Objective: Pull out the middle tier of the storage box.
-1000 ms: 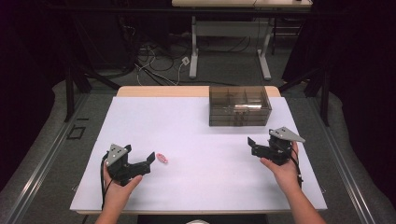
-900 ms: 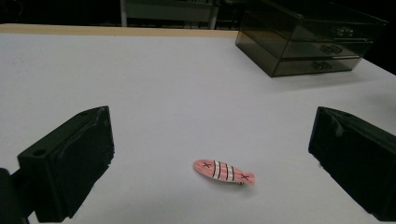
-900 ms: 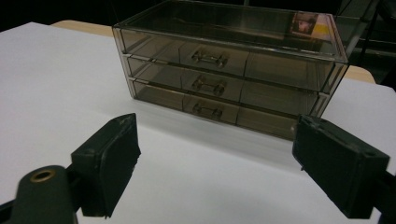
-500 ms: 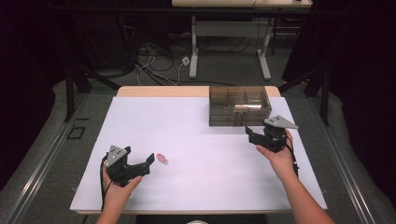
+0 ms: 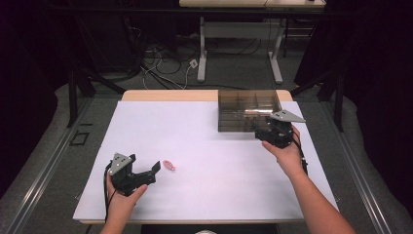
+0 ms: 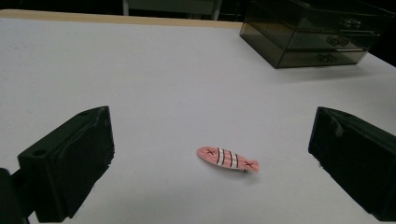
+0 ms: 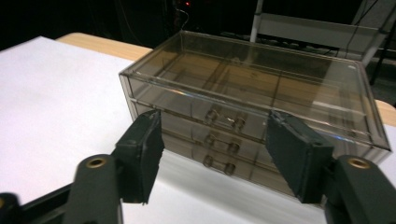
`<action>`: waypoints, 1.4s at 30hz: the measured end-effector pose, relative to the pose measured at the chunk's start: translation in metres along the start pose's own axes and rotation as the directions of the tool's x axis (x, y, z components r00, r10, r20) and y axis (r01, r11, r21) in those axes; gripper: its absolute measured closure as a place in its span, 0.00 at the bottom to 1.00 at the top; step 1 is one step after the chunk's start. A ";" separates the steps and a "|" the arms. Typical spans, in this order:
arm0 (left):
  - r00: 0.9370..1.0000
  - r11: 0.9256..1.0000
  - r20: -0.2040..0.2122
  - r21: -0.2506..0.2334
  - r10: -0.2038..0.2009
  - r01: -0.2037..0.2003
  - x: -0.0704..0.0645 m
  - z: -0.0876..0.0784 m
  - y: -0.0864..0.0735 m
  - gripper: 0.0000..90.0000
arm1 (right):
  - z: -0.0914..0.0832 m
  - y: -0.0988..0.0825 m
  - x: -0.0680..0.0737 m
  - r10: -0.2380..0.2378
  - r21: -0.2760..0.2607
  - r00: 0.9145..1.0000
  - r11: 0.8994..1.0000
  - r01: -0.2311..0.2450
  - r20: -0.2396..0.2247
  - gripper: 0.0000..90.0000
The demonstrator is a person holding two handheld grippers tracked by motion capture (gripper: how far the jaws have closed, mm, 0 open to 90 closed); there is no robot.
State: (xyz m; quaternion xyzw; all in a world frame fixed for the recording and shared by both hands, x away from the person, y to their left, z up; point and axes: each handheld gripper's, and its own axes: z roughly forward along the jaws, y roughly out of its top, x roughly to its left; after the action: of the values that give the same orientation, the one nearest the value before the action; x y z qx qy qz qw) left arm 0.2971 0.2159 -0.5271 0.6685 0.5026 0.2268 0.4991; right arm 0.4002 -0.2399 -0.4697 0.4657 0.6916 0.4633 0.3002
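Hands came in from the bottom of the high view, each with a gripper, over a white desk [image 5: 204,195]. The left gripper [image 5: 155,169] lay low, its jaws apart, with a small pink fish-shaped clip [image 5: 168,165] just ahead of their tips. The right gripper [image 5: 260,130] stood up close to the front of a smoky clear drawer box [image 5: 246,105], touching nothing.

From the left gripper view, the left gripper [image 6: 210,154] had its jaws spread wide. The fish-shaped clip [image 6: 228,159] lay flat on the desk [image 6: 140,70] between them, nearer the right jaw, clear of both. The drawer box [image 6: 317,32] sat well beyond, off past the right jaw.

From the right gripper view, the right gripper [image 7: 215,154] had its jaws half open and had just been closing, with nothing between them. The drawer box [image 7: 261,93] stood just ahead, its three stacked drawer fronts and their clear knobs [image 7: 226,122] framed in the gap.
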 end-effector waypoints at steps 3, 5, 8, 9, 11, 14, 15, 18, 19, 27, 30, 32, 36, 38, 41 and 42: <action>1.000 1.000 -0.001 -0.002 -0.010 0.010 0.001 0.000 0.000 0.00 | 0.004 0.003 0.001 0.018 -0.001 1.000 1.000 -0.018 -0.017 0.43; 1.000 1.000 0.000 -0.002 -0.010 0.010 0.001 0.000 0.000 0.00 | 0.006 0.004 0.003 0.036 -0.010 0.999 0.999 -0.036 -0.028 0.43; 1.000 1.000 0.001 0.001 -0.012 0.012 0.001 0.000 0.000 0.00 | 0.009 0.005 0.005 0.051 -0.037 0.998 0.998 -0.052 -0.042 0.43; 1.000 1.000 0.001 0.002 -0.012 0.012 0.001 0.001 -0.001 0.00 | 0.009 0.006 0.005 0.056 -0.032 0.997 0.998 -0.058 -0.047 0.43; 1.000 1.000 0.001 0.002 -0.012 0.012 0.001 0.001 -0.001 0.00 | 0.012 0.007 0.007 0.060 -0.036 0.997 0.997 -0.061 -0.048 0.43; 1.000 1.000 0.002 0.003 -0.012 0.012 0.002 0.001 -0.001 0.00 | 0.014 0.008 0.007 0.084 -0.036 0.995 0.996 -0.085 -0.051 0.43; 1.000 1.000 0.001 0.004 -0.012 0.012 0.002 0.001 -0.001 0.00 | 0.016 0.009 0.007 0.095 -0.037 0.994 0.995 -0.098 -0.060 0.42; 1.000 1.000 0.002 0.006 -0.014 0.014 0.002 0.001 -0.001 0.00 | 0.018 0.008 0.007 0.127 -0.031 0.990 0.991 -0.129 -0.063 0.41; 1.000 1.000 0.001 0.005 -0.016 0.016 0.002 0.001 -0.001 0.00 | 0.019 0.008 0.007 0.132 -0.032 0.990 0.990 -0.134 -0.058 0.41; 1.000 1.000 0.003 0.008 -0.016 0.016 0.002 0.001 -0.001 0.00 | 0.025 0.004 0.006 0.095 0.005 0.995 0.995 -0.095 -0.041 0.41; 1.000 1.000 0.003 0.007 -0.017 0.017 0.003 0.001 -0.001 0.00 | 0.030 0.001 0.008 0.090 0.027 0.995 0.996 -0.089 -0.042 0.41; 1.000 1.000 0.003 0.008 -0.017 0.017 0.003 0.001 -0.001 0.00 | 0.031 0.000 0.008 0.092 0.039 0.995 0.995 -0.091 -0.044 0.42; 1.000 1.000 0.002 0.006 -0.019 0.019 0.003 0.001 -0.001 0.00 | 0.037 -0.003 0.008 0.102 0.072 0.994 0.992 -0.099 -0.036 0.43; 1.000 1.000 0.002 0.007 -0.020 0.020 0.003 0.001 -0.001 0.00 | 0.039 -0.005 0.009 0.121 0.079 0.992 0.990 -0.119 -0.021 0.44; 1.000 1.000 0.001 0.011 -0.022 0.022 0.004 0.001 -0.002 0.00 | 0.042 -0.006 0.007 0.132 0.094 0.991 0.987 -0.130 -0.012 0.44; 1.000 1.000 0.002 0.013 -0.023 0.023 0.004 0.001 -0.002 0.00 | 0.042 -0.006 0.006 0.142 0.111 0.990 0.984 -0.140 -0.006 0.46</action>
State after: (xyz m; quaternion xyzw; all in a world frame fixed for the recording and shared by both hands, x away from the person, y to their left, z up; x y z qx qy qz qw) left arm 0.2986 0.2191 -0.5297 0.6659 0.5112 0.2172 0.4980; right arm 0.4307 -0.2201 -0.4918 0.5262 0.6836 0.4477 0.2354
